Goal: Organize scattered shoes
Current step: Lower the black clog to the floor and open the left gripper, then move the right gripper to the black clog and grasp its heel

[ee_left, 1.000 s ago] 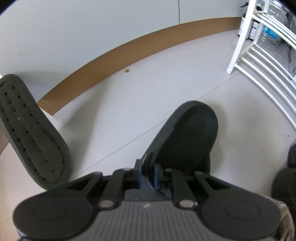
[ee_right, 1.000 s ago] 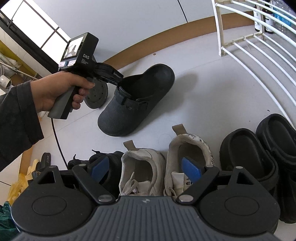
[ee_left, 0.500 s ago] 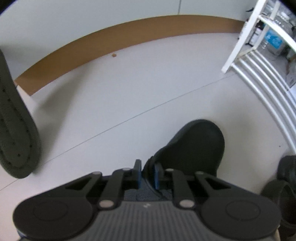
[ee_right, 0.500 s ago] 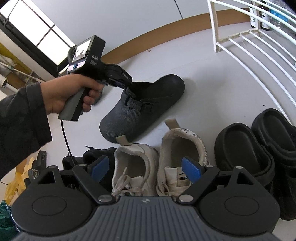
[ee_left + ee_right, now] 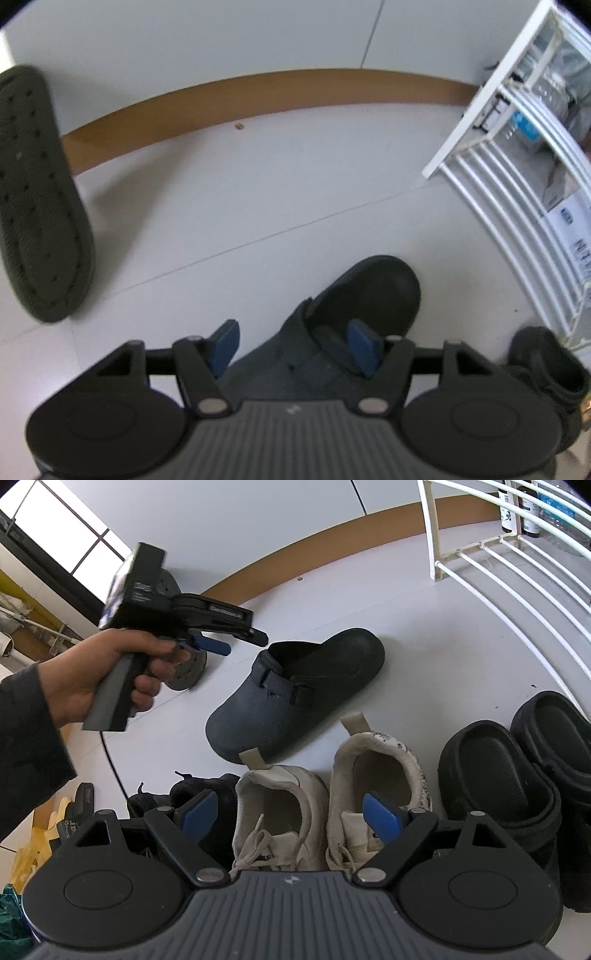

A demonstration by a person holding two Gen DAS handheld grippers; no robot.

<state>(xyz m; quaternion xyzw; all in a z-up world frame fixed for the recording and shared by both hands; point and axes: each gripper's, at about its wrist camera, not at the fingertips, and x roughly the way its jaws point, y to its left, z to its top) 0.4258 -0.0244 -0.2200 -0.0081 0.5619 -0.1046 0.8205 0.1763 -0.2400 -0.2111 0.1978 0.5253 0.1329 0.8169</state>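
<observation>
Letting go is the news here: the left gripper [image 5: 242,644], clamped on the heel rim of the dark blue-grey rubber clog [image 5: 295,696] a second ago, is opening its jaws, and in the right wrist view its blue pads [image 5: 214,648] now hang in the air just off the clog's collar, touching nothing. The clog lies free on the pale grey floor [image 5: 424,635], toe toward two o'clock, its heel just behind the heel tab of the left cream canvas sneaker [image 5: 280,812]. Compared with a second ago it sits closer to the row and lower in that view, so I judge this shoe delivered, though it lies at a slant to the row and not yet lined up with it.

Going left to right in the right wrist view: the person's hand [image 5: 96,686] on the grip at nine o'clock, the clog at centre, then the row along the bottom with a black laced shoe [image 5: 207,794], the two cream sneakers, and a pair of black moulded clogs [image 5: 517,775] at four o'clock. The right gripper [image 5: 290,818] hovers above the sneakers, jaws wide and empty, as they were before.

The left wrist view adds what the other barely shows: a dark olive perforated slipper sole [image 5: 37,199] leaning upright at nine o'clock against the wall, likely a shoe yet to be collected. It also shows the clog's buckle strap [image 5: 325,339] between the spread pads, and the white slatted rack [image 5: 517,206] at three o'clock.
</observation>
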